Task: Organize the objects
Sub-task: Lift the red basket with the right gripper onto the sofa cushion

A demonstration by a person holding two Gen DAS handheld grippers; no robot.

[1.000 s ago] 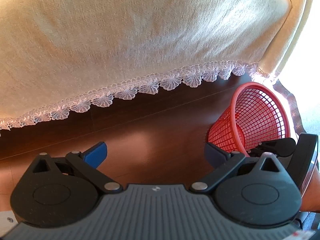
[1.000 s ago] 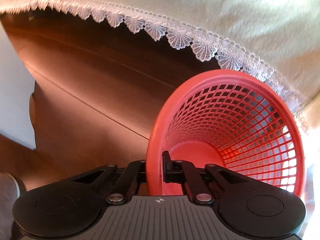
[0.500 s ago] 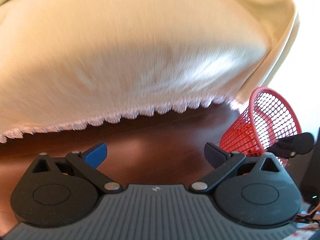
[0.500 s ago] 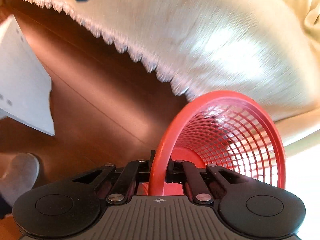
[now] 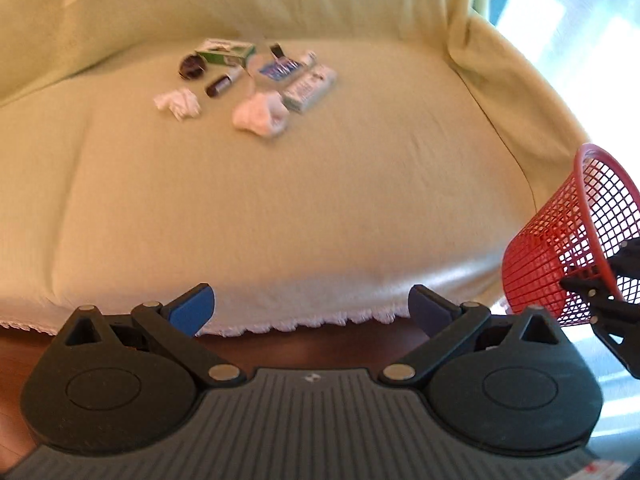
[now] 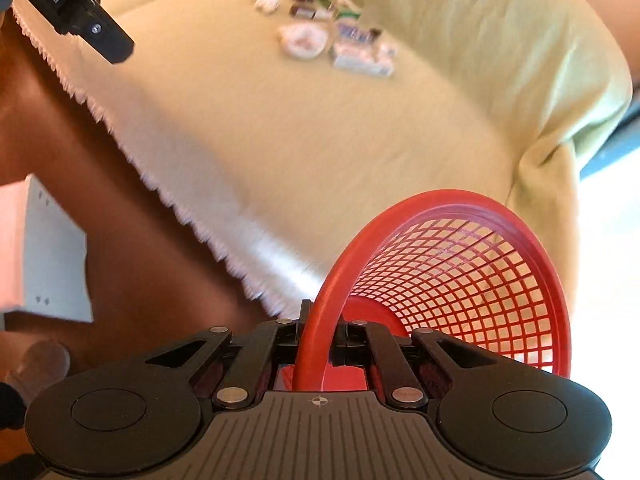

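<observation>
Right tool clenched on red mesh basket rim; left tool released. Basket best set upright near the clutter.

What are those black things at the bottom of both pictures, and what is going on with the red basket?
They are hand-held tongs; a person holds one in each hand, and a camera on each looks out along its fingers. One picture is from the left tongs, which stand open and empty. The other is from the right tongs, shut on the rim of the red mesh basket, which looks empty. Ahead is a seat under a pale cloth with a lace edge. On it lies a blurred cluster of small things: a green box, crumpled white tissue, a small dark bottle.
</observation>
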